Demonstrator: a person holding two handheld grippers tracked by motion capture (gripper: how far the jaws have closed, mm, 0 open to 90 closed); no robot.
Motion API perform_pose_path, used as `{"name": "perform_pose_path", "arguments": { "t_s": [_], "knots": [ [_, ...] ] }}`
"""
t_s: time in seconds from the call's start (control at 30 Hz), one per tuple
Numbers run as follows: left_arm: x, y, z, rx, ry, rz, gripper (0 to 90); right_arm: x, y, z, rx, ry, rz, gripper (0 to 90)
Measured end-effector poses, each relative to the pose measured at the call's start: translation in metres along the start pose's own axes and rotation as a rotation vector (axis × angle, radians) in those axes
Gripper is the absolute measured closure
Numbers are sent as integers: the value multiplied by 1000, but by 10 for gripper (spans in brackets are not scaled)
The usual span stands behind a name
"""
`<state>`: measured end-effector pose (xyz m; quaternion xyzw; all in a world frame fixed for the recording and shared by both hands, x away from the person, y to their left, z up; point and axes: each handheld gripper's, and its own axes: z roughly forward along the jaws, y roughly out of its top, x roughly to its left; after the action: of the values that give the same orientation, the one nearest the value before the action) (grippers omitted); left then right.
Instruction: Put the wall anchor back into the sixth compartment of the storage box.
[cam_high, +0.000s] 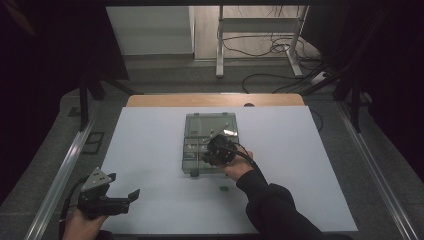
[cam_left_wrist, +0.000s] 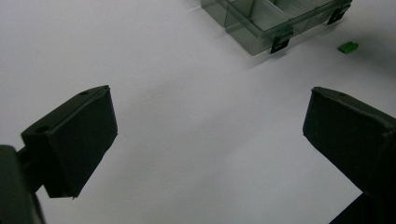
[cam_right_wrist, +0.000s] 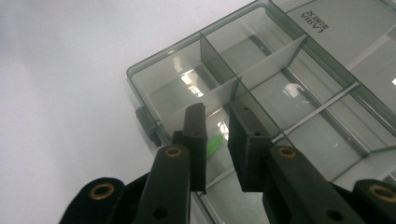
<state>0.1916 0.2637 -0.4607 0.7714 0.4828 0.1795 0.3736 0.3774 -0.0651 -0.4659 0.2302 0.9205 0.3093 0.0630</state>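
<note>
While the right tongs (cam_right_wrist: 217, 140) hang slightly parted over a front compartment of the clear box (cam_high: 196, 131), a green piece (cam_right_wrist: 213, 145) already inside, another green piece (cam_high: 224, 188) waits on the desk (cam_high: 150, 150), and the left tongs (cam_high: 125, 196) rest wide open, empty.

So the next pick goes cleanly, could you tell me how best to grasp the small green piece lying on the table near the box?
Grip the small green piece across its short sides, coming straight down: it lies flat, clear of the box.
</note>
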Motion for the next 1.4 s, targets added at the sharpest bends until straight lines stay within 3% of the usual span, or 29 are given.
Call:
{"name": "perform_pose_path", "arguments": {
  "t_s": [0.2,0.47,0.5,0.67,0.7,1.0,1.13,1.4],
  "knots": [
    [0,0,0,0,1,0,35,3,-1,-10,-3,24,15,699],
    [-1,0,1,4,5,4,36,5,-7,-24,-38,32,19,506],
    [-1,0,1,4,5,3,36,6,-10,-26,-48,26,4,451],
    [-1,0,0,4,5,3,36,9,-14,-31,-50,15,-22,399],
    [-1,0,0,3,5,3,36,9,-16,-34,-60,13,-27,356],
    [-1,0,0,3,4,3,36,9,-27,-40,-56,6,-6,222],
    [-1,0,0,3,3,3,36,8,-33,-43,-46,-14,3,104],
    [0,0,0,1,0,1,36,11,-40,-46,-29,-33,1,26]
  ]
}}
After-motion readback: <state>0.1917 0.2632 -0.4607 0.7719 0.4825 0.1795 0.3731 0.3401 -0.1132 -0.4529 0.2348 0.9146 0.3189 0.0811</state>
